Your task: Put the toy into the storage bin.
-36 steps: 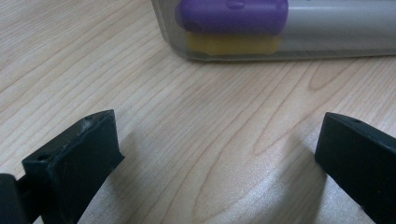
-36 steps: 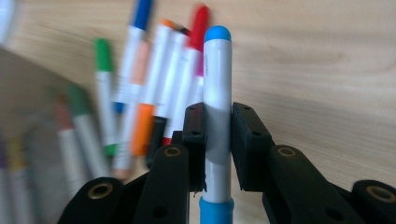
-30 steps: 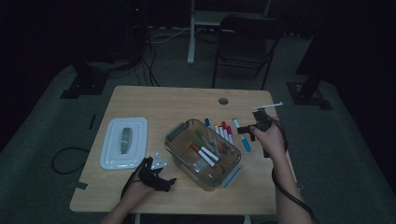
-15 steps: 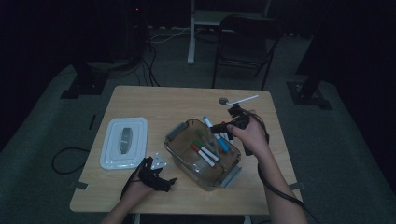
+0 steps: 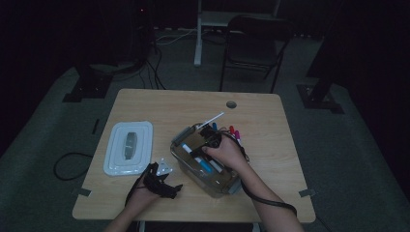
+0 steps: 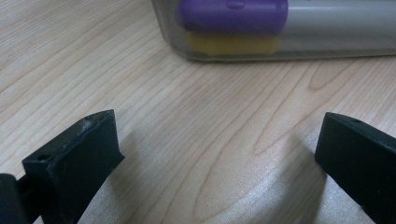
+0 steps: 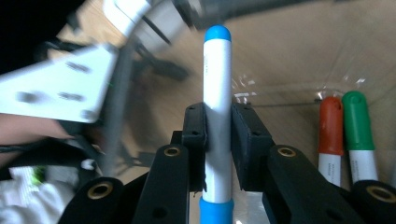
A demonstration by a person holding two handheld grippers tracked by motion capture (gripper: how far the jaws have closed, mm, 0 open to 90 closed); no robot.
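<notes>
Since the earlier frame, the right gripper (image 7: 218, 140) has travelled from the tabletop's right edge, beside the loose markers, to a spot over the clear container (image 5: 180, 157), and the left gripper (image 5: 157, 181) has kept its place. Between the right jaws a blue-capped marker (image 7: 217, 98) is clamped by its white barrel, its cap pointing away from the camera past the jaw tips. Just to the right of those jaws, 2 markers lie side by side inside the container, a red-capped one (image 7: 331, 122) and a green-capped one (image 7: 357, 120). Beyond the jaw tips, blurred, the other gripper's grey plate (image 7: 70, 88) shows.

Wide apart stand the left jaws (image 6: 219, 154), with nothing but bare tabletop (image 6: 140, 70) between them. Straight ahead of them sits the container's clear wall (image 6: 280, 51), and behind it lies a purple-capped marker (image 6: 233, 14). Farther to the left of this gripper a white lid (image 5: 129, 147) lies flat on the tabletop.
</notes>
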